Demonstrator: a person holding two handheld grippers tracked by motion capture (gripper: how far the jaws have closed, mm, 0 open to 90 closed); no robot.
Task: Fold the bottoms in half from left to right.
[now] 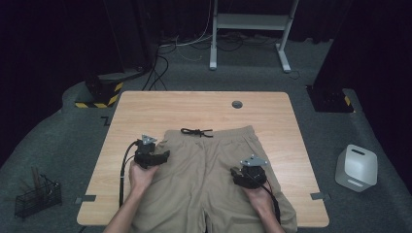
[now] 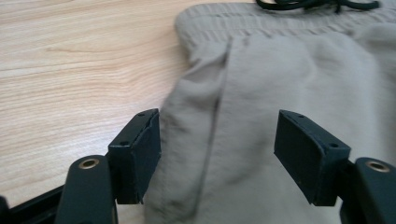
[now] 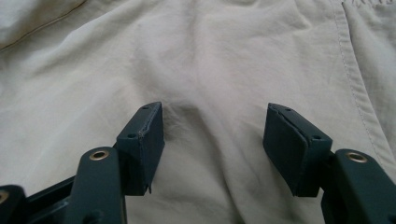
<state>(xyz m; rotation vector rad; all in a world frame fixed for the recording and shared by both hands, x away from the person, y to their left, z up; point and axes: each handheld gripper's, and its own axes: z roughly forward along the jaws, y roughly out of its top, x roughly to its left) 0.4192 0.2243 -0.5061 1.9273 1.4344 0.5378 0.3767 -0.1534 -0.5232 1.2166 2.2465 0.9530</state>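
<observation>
Shorts point(image 1: 209, 170), khaki, lie flat on the wooden table point(image 1: 145, 104) in the high view, waistband toward the far edge, legs running toward the person; the long axis goes near to far. A black drawstring point(image 1: 197, 131) rests at the waistband centre. The left gripper point(image 1: 163, 156) sits at the garment's left side edge, below the waistband corner; the right gripper point(image 1: 243, 178) sits over the right leg panel, nearer the person. Each is held in a hand coming in from the bottom. Off the table: a white box point(image 1: 356, 167) on the floor to the right, a wire basket point(image 1: 36, 196) to the left. No legible writing or brand on any item.

Left gripper view: jaws stand wide apart with nothing between them. The shorts point(image 2: 289, 79) lie directly ahead and under the gap; the left pad point(image 2: 137, 154) stands at the cloth's side edge, bare table point(image 2: 70, 70) beyond it. A side seam runs forward to the elastic waistband. Judgement: this gripper is the better placed for the waistband corner, which lies straight ahead.

Right gripper view: jaws equally wide, holding nothing. Cloth point(image 3: 210, 70) spreads beneath the pads point(image 3: 289, 149), slightly puckered between them; a stitched seam runs at the right. No label readable
</observation>
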